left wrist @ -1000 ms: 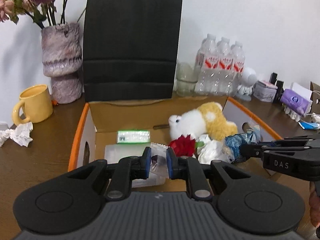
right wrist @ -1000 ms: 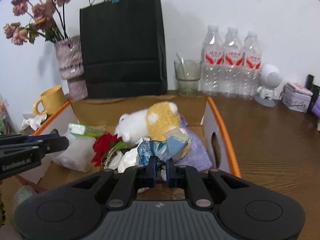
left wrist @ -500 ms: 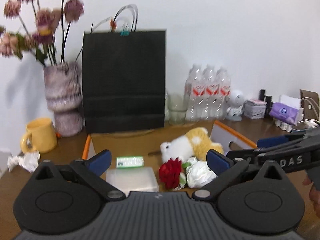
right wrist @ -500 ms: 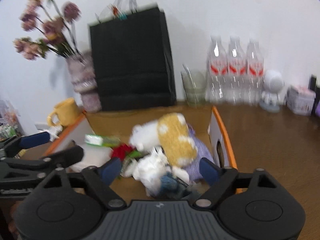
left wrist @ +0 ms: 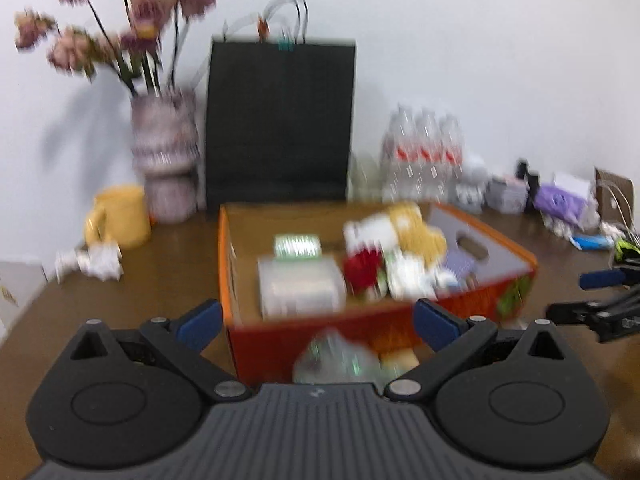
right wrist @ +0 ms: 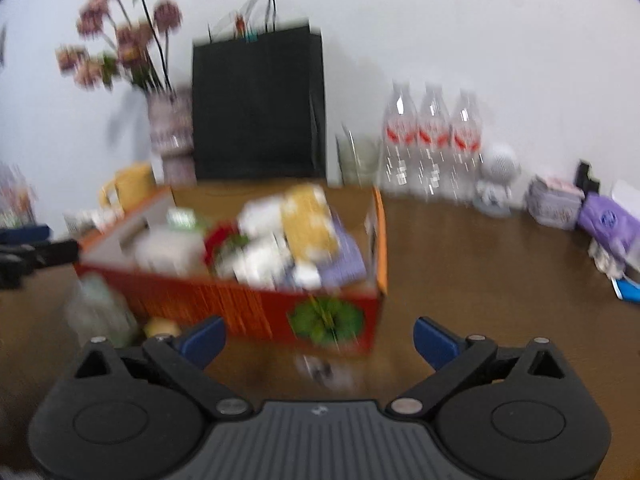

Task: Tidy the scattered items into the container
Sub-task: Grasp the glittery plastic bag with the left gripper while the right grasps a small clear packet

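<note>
An orange cardboard box (left wrist: 360, 332) (right wrist: 224, 300) stands on the brown table and holds a plush toy (left wrist: 400, 228) (right wrist: 304, 212), a red flower (left wrist: 362, 268), a clear plastic case (left wrist: 298, 286) and other items. A clear crumpled bag (left wrist: 336, 360) (right wrist: 100, 312) and a small yellow item (left wrist: 398, 360) (right wrist: 160, 326) lie on the table in front of the box. A small blurred item (right wrist: 320, 370) lies near the box's front right corner. My left gripper (left wrist: 316, 322) is open and empty, in front of the box. My right gripper (right wrist: 320, 336) is open and empty, at the box's front right.
A black paper bag (left wrist: 280, 120), a vase of flowers (left wrist: 166, 156), a yellow mug (left wrist: 118, 216) and crumpled paper (left wrist: 90, 260) stand behind and left of the box. Water bottles (right wrist: 432, 148), a glass (right wrist: 358, 158) and small items (right wrist: 600, 216) line the back right.
Both grippers opened, let go of their items inside the box, and pulled back and up. They are now in front of the box, outside it.
</note>
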The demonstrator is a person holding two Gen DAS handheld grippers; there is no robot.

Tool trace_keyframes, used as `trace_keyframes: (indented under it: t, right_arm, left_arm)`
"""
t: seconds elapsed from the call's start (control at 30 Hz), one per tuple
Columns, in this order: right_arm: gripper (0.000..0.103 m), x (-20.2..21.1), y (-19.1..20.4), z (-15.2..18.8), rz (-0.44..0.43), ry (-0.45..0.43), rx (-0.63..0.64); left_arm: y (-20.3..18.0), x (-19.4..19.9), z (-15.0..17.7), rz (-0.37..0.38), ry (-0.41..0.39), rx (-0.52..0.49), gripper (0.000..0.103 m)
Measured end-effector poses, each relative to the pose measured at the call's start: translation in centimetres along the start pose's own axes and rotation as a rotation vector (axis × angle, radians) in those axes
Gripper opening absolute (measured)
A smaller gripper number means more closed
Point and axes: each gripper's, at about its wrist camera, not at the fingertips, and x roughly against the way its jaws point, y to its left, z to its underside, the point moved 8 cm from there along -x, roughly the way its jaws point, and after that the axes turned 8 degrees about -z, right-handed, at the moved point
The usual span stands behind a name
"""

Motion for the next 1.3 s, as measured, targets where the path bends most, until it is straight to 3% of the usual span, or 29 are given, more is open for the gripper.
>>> trace_keyframes:
  t: [0.2, 0.33, 0.5, 0.63, 0.7, 0.9, 1.1, 1.3]
  right_arm:
    - [0.092, -2.9, 0.3, 2.2, 0.011, 0.092, -0.013]
    - [0.087, -4.9, 1.0, 2.3, 0.038, 0.13, 0.032]
    - [0.065, -6.1, 0.2, 2.3, 0.062, 0.146, -0.004]
    - [0.056, -6.3, 0.0, 2.7, 0.033, 0.158, -0.036]
    - [0.036, -6.3, 0.2, 2.6, 0.029, 0.149, -0.028]
    - [0.009, -6.0, 0.2, 2.7, 0.023, 0.134, -0.034]
    - [0.005, -5.7, 0.3, 3.0, 0.016, 0.123, -0.027]
    - [0.005, -5.4, 1.0, 3.1, -0.002, 0.121, -0.009]
  left_arm:
    - [-1.2, -1.9, 3.3, -0.003, 0.103, -0.06, 0.103]
    - [-1.9, -2.8, 3.9, -0.019, 0.122, -0.09, 0.103]
    - [-2.5, -3.7, 4.6, -0.024, 0.155, -0.111, 0.103]
    - [-2.4, -4.2, 4.9, -0.056, 0.164, -0.118, 0.098]
    - [-2.2, -4.4, 5.1, -0.064, 0.166, -0.116, 0.088]
    - [-1.9, -4.3, 5.2, -0.048, 0.171, -0.105, 0.061]
    - [-2.3, -3.9, 5.5, -0.051, 0.153, -0.132, 0.048]
    - [-2.4, -3.4, 5.4, -0.059, 0.127, -0.144, 0.045]
